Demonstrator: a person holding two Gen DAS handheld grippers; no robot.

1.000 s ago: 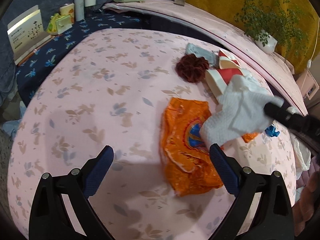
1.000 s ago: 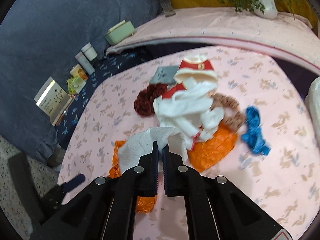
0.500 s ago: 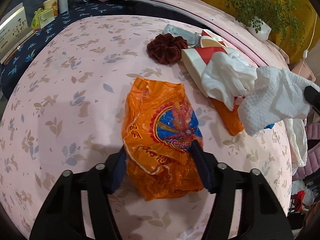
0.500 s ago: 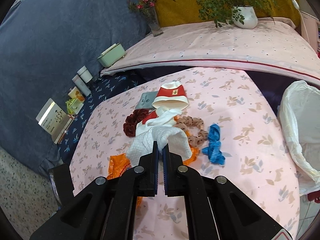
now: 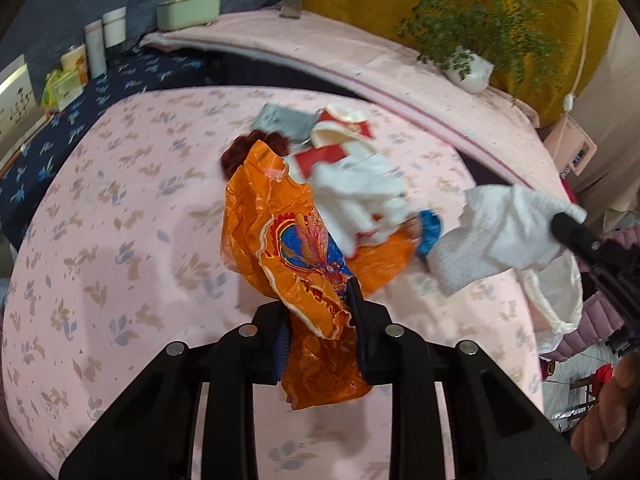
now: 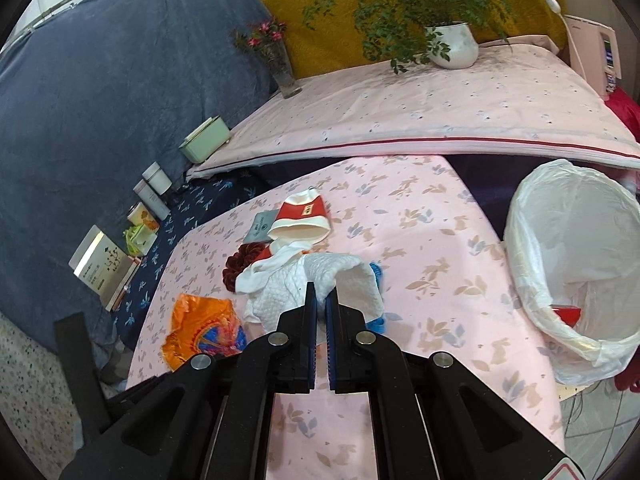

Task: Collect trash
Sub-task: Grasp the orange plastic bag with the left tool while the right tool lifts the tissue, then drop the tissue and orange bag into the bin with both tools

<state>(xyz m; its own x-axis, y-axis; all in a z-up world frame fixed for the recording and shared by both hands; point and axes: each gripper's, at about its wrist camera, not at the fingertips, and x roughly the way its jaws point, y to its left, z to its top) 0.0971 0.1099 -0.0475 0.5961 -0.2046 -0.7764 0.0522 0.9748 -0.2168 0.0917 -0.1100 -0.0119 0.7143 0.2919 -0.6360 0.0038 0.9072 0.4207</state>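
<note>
My left gripper (image 5: 320,304) is closing, and its jaws pinch a crumpled orange snack wrapper (image 5: 296,248) and lift it off the pink floral tabletop (image 5: 120,240). The same orange wrapper (image 6: 204,330) shows at the lower left in the right wrist view. My right gripper (image 6: 321,300) is shut on a white paper towel (image 6: 340,276), held above the table; that paper towel (image 5: 500,236) hangs at the right in the left wrist view. A white-lined trash bin (image 6: 576,264) stands off the table's right edge.
On the table lie a red-and-white paper cup (image 6: 302,218), a white cloth (image 5: 360,192), a maroon scrunchie (image 6: 240,264), a grey packet (image 5: 286,120) and a blue scrunchie (image 5: 430,230). Books and jars (image 6: 152,196) line the dark shelf behind; a potted plant (image 6: 452,44) sits farther back.
The left gripper's jaws went from wide open to pinched on the orange wrapper and raised it. The right gripper carried the paper towel up and to the right, toward the bin.
</note>
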